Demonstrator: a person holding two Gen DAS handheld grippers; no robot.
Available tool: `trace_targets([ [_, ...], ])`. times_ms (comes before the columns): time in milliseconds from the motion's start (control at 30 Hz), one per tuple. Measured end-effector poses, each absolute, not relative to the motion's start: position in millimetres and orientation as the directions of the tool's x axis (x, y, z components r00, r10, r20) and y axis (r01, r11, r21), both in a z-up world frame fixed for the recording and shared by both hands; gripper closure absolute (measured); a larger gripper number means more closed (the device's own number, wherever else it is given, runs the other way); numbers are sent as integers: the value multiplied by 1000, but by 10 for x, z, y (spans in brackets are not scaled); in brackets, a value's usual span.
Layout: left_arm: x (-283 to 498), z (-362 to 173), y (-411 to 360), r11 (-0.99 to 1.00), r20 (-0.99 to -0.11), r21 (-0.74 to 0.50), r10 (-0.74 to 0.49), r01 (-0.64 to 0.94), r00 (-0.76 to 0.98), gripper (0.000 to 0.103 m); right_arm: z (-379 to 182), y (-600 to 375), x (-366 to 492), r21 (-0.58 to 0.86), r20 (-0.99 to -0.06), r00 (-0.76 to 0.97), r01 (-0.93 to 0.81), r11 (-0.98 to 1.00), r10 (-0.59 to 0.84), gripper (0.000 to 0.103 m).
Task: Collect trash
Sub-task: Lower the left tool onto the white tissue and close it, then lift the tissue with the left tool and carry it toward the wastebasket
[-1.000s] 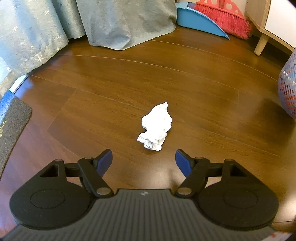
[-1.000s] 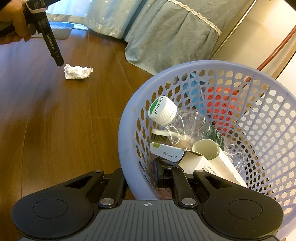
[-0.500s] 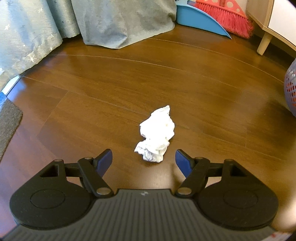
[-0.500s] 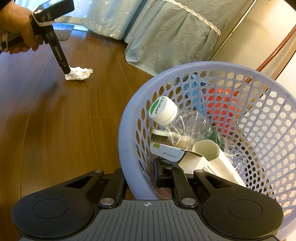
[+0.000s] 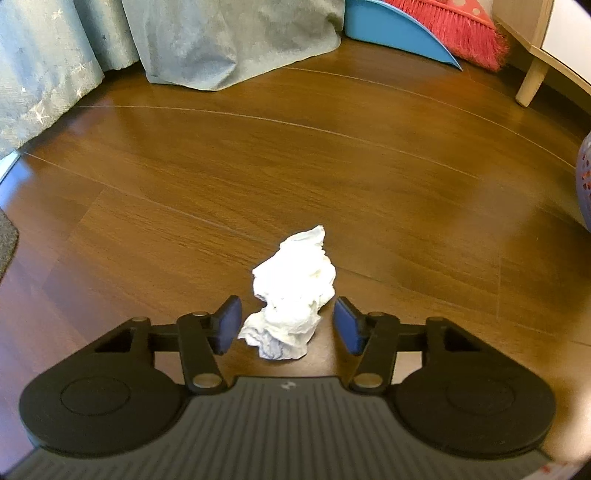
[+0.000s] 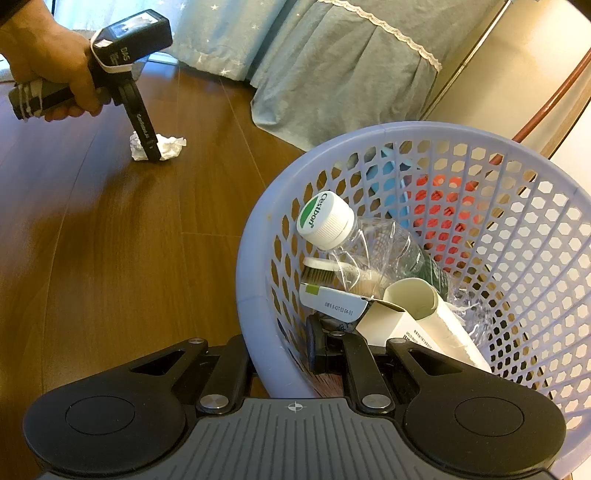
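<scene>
Left wrist view, nearest first: the left gripper [image 5: 286,325] straddles the crumpled tissue [image 5: 291,295] on the wooden floor [image 5: 258,166], blue pads [image 5: 227,325] either side but not yet pressing, so it counts as released; its jaws have just been closing, and it sits lower and nearer the tissue than a second ago, presumably to pinch it up; far off lie a curtain [image 5: 229,40] and dustpan [image 5: 399,33]. Right wrist view: the right gripper [image 6: 284,354] is clenched on the basket [image 6: 255,314] rim, unmoved, likely steadying it for the drop; a bottle [image 6: 354,236] lies inside.
</scene>
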State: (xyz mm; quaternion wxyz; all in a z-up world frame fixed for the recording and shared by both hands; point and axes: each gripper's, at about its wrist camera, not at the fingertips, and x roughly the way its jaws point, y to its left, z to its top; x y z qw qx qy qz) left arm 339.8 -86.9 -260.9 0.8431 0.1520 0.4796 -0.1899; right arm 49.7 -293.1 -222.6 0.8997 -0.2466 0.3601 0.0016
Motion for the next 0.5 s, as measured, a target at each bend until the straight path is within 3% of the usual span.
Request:
trace_targets([
  [133, 3414, -2633, -896, 877, -872, 82, -167, 473, 460, 55, -2226, -2931, 496, -442, -648, 741, -180, 879, -174, 95],
  [367, 3409, -2662, -871, 877, -885, 79, -158, 474, 439, 81, -2224, -2929, 494, -441, -648, 741, -179, 880, -174, 95],
  [500, 3396, -2643, -859, 876, -887, 78, -157, 477, 434, 86, -2225, -2928, 494, -441, -648, 741, -179, 879, -174, 95],
])
